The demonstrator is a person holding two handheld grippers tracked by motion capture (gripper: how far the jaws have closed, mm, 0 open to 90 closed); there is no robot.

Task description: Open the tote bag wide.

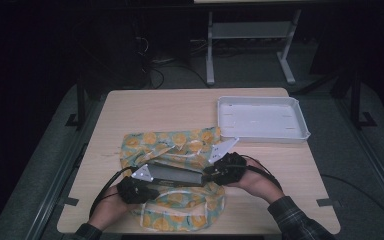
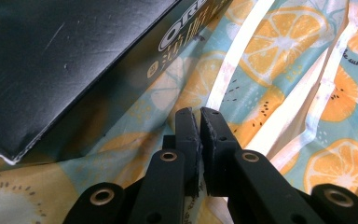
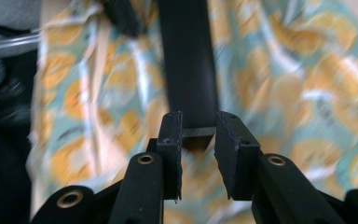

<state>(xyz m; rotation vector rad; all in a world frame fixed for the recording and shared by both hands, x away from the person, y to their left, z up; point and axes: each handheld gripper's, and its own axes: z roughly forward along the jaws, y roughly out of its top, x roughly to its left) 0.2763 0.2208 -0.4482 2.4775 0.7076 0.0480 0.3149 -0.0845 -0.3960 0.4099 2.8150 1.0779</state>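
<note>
A cloth bag [image 1: 170, 142] printed with orange slices lies spread on the table, and a long dark box [image 1: 175, 175] rests across it. My left gripper [image 1: 152, 192] sits at the box's left end. In the left gripper view its jaws [image 2: 200, 126] stand pressed together just over the cloth [image 2: 284, 46], beside the box [image 2: 51, 60]; whether fabric is pinched I cannot tell. My right gripper [image 1: 206, 174] is at the box's right end. Its jaws [image 3: 198, 135] stand apart in the blurred right gripper view, with the box's end [image 3: 186, 60] just beyond the gap and untouched.
A white empty tray [image 1: 300, 132] stands at the table's back right, close to the bag's corner. Bare wood [image 1: 155, 105] lies behind the bag. Beyond the table's far edge are a dark floor and the legs of a grey stand [image 1: 210, 55].
</note>
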